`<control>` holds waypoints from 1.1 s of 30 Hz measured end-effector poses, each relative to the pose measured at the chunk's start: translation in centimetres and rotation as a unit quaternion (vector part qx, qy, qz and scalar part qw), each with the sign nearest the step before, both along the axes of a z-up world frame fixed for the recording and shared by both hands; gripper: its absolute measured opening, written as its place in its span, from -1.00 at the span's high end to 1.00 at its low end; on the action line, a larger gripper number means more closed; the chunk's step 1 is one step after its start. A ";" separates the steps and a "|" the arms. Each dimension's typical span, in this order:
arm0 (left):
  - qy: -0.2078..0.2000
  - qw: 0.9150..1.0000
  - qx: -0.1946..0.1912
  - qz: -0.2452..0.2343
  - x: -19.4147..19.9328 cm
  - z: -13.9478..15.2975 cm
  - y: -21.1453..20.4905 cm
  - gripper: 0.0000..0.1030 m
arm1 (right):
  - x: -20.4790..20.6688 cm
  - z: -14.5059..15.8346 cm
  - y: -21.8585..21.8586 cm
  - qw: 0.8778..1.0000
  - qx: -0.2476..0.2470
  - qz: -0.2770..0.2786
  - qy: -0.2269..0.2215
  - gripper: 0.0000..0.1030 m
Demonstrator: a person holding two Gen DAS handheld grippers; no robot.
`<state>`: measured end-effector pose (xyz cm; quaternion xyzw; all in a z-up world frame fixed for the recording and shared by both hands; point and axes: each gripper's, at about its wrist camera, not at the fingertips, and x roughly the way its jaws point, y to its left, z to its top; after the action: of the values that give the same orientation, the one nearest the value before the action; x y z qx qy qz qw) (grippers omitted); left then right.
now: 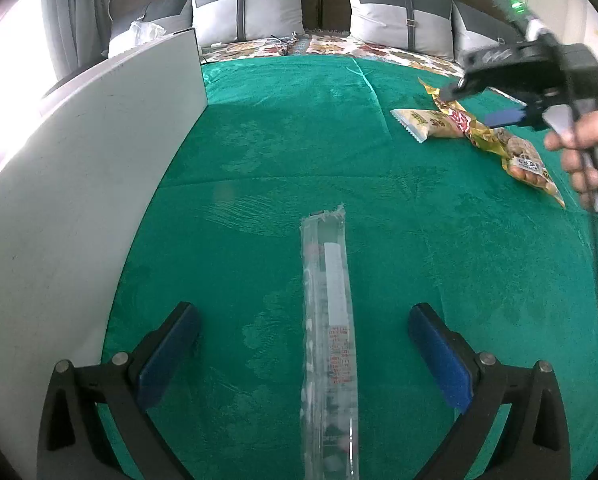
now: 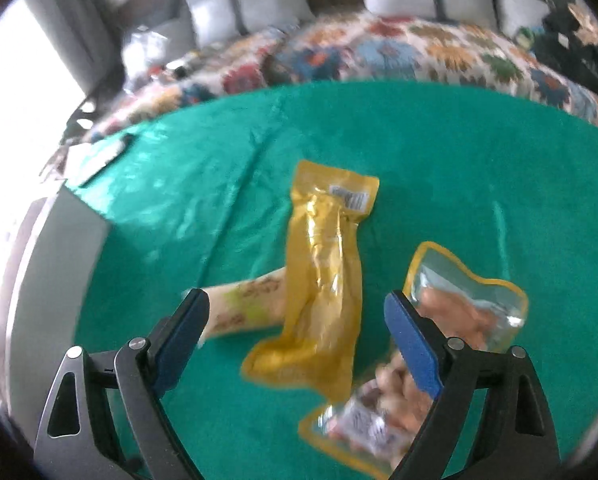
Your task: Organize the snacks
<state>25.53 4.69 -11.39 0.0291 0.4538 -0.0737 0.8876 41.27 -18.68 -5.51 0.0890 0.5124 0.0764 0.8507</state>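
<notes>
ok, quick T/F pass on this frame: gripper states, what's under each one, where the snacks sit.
1. The left gripper is clamped on the clear packet. False: its jaws stand wide open, the packet lying between them untouched.
2. The yellow pouch lies partly over the pale packet. True.
3. The right gripper holds the yellow pouch. False: it is open above the pouch.
4. The snacks lie on a green cloth. True.
5. A white board stands at the cloth's left edge in the left wrist view. True.
</notes>
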 end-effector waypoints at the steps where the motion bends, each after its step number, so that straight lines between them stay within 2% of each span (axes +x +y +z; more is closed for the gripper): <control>1: 0.000 1.000 0.000 0.000 0.0 0.0 0.1 -1.00 | 0.4 -0.4 0.1 1.000 -0.007 0.000 0.009 -0.32; 4: 0.000 1.000 0.000 0.000 0.0 0.0 0.1 -1.00 | 0.7 -1.4 -0.1 0.999 -0.015 -0.017 0.036 -0.01; 6: 0.000 1.000 0.000 0.000 0.0 0.0 0.1 -1.00 | 0.3 -1.0 -1.7 0.998 0.019 -0.042 0.037 0.47; 12: 0.000 1.000 0.000 0.000 0.0 0.0 0.1 -1.00 | -2.9 0.5 -3.9 0.992 0.111 -0.038 0.049 0.47; 16: 0.000 1.000 0.000 0.000 0.0 0.0 0.1 -1.00 | -8.0 1.7 -4.8 0.975 0.213 -0.022 0.055 0.47; 18: 0.000 1.000 0.000 0.000 0.0 0.0 0.1 -1.00 | -11.6 1.0 -5.4 0.958 0.277 -0.016 0.068 0.47; 20: 0.000 1.000 0.000 0.000 0.0 0.0 0.1 -1.00 | -16.2 -1.2 -6.0 0.931 0.353 -0.021 0.094 0.47; 21: 0.000 1.000 0.000 0.000 0.0 0.0 0.1 -1.00 | -18.1 -2.2 -6.2 0.923 0.369 -0.025 0.103 0.47; 22: 0.000 1.000 0.000 0.000 0.0 0.0 0.1 -1.00 | -19.4 -3.1 -6.4 0.921 0.373 -0.030 0.107 0.46; 24: 0.000 1.000 0.000 0.000 0.0 0.0 0.1 -1.00 | -22.9 -4.7 -7.3 0.928 0.354 -0.049 0.103 0.40; 25: 0.000 1.000 0.000 0.000 0.0 0.0 0.1 -1.00 | -24.6 -5.4 -8.1 0.933 0.343 -0.064 0.093 0.34; 26: 0.000 1.000 0.000 0.000 0.0 0.0 0.1 -1.00 | -25.6 -5.4 -8.8 0.930 0.353 -0.073 0.074 0.31; 28: 0.000 1.000 0.000 0.000 0.0 0.0 0.1 -1.00 | -27.6 -4.7 -10.3 0.937 0.330 -0.105 0.036 0.21; 30: 0.000 1.000 0.000 0.000 0.1 -0.1 0.0 -1.00 | -29.3 -3.6 -11.4 0.951 0.285 -0.120 0.002 0.09; 31: 0.000 1.000 0.000 0.000 0.1 -0.1 0.0 -1.00 | -30.1 -2.7 -11.7 0.962 0.242 -0.124 -0.017 -0.04; 33: 0.000 1.000 0.000 0.000 0.1 -0.1 0.0 -1.00 | -31.1 -1.3 -11.8 0.976 0.170 -0.127 -0.049 -0.29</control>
<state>25.63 4.72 -11.52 0.0289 0.4535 -0.0741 0.8877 10.13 -30.49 -6.85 0.2930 0.4342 0.0579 0.8499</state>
